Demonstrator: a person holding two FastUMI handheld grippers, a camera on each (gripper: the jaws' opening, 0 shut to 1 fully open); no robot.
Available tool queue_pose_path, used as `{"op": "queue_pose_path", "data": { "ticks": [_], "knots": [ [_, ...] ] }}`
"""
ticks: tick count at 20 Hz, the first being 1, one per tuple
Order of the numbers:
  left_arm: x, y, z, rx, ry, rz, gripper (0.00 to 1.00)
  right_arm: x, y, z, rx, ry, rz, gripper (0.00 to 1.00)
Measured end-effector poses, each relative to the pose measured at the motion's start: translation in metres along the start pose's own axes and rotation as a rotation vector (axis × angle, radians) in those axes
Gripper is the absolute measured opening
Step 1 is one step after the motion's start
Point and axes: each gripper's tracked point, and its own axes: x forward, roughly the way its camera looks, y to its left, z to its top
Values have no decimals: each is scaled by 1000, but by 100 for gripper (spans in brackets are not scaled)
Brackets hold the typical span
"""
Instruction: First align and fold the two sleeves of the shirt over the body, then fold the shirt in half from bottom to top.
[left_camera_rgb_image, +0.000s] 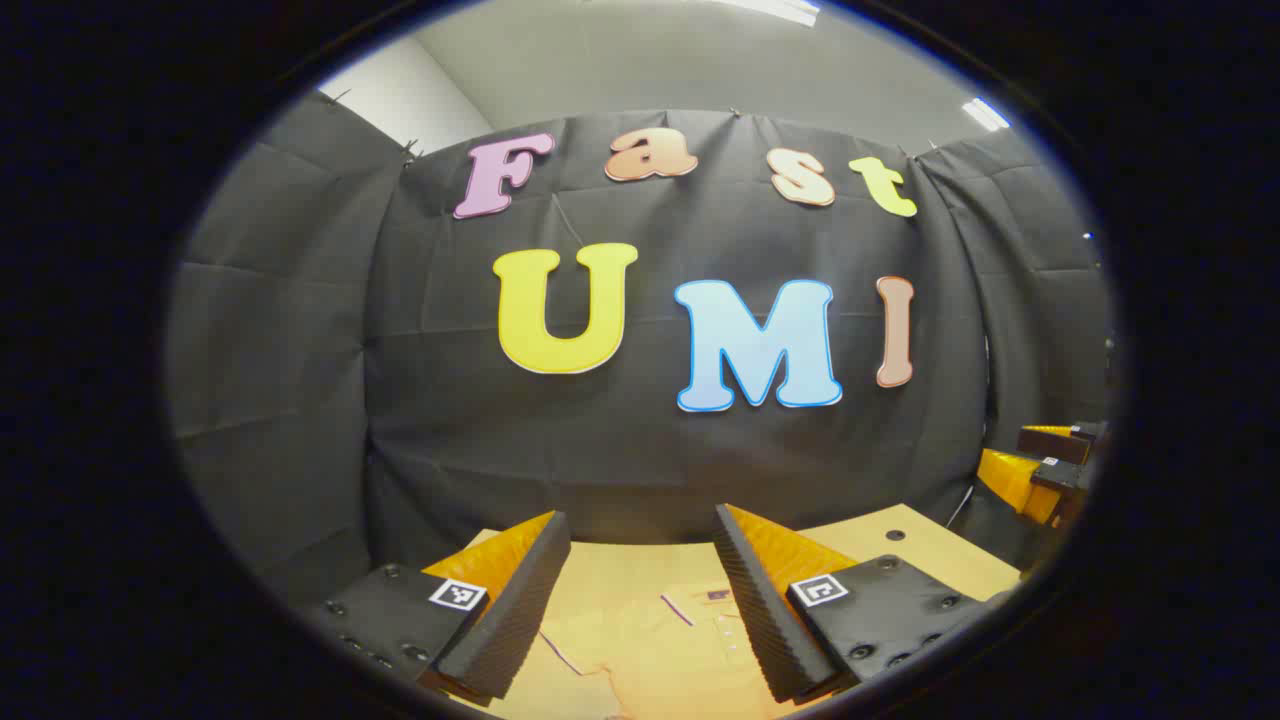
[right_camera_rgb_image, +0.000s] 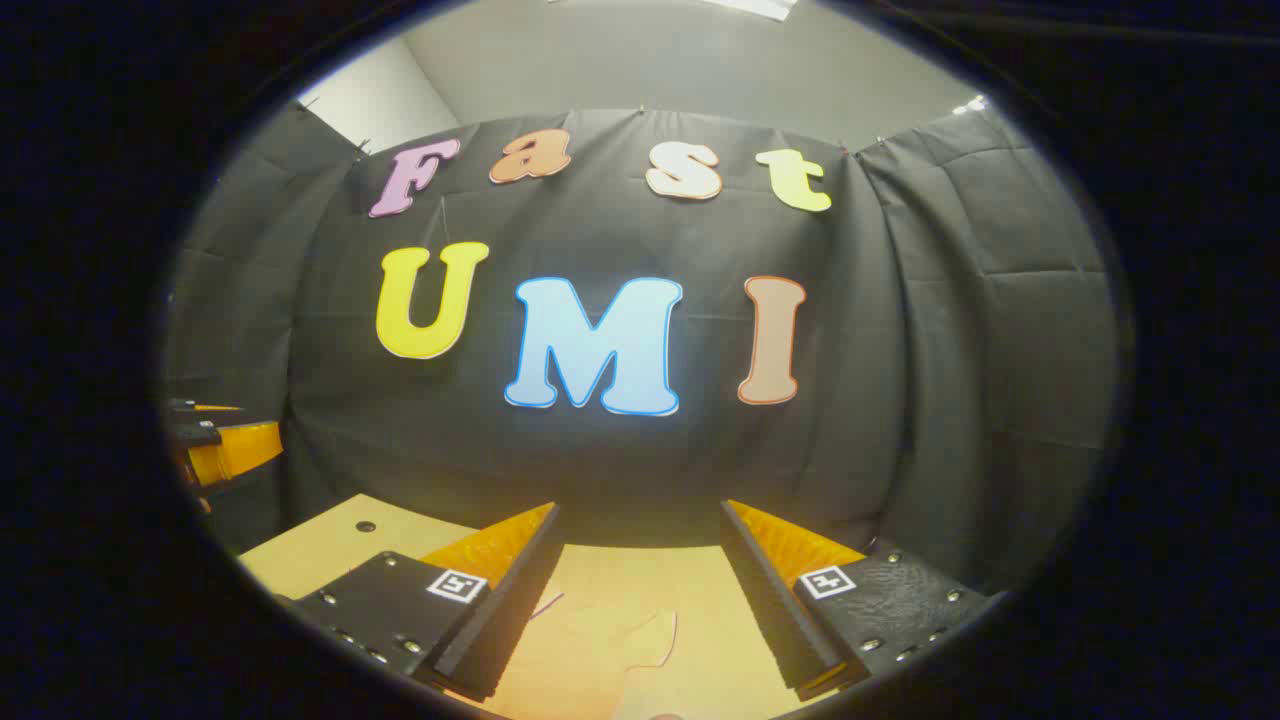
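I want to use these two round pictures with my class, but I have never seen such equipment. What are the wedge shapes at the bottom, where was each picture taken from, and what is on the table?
No robot arm here: a person holds a two-finger tool in each hand. Each tool carries a wide-angle camera looking forward along its own two fingers, the wedge shapes at the bottom.

In the left gripper view, the left tool has its fingers spread apart, holding nothing. Between them lies a light orange shirt on a pale wooden table. The other tool peeks in at the right edge.

In the right gripper view, the right tool is also open and empty, above part of the same shirt. Behind hangs the booth's black cloth wall. Nothing is held yet.
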Motion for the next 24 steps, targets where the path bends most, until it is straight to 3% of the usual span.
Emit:
{"op": "queue_pose_path", "data": {
  "ticks": [19,24],
  "knots": [
    [3,-5,11,24,8,25,94,26,-16,-23,6,42,18,98],
    [7,-5,17,44,8,20,93,54,-23,-66,4,148,26,98]
  ]
}}
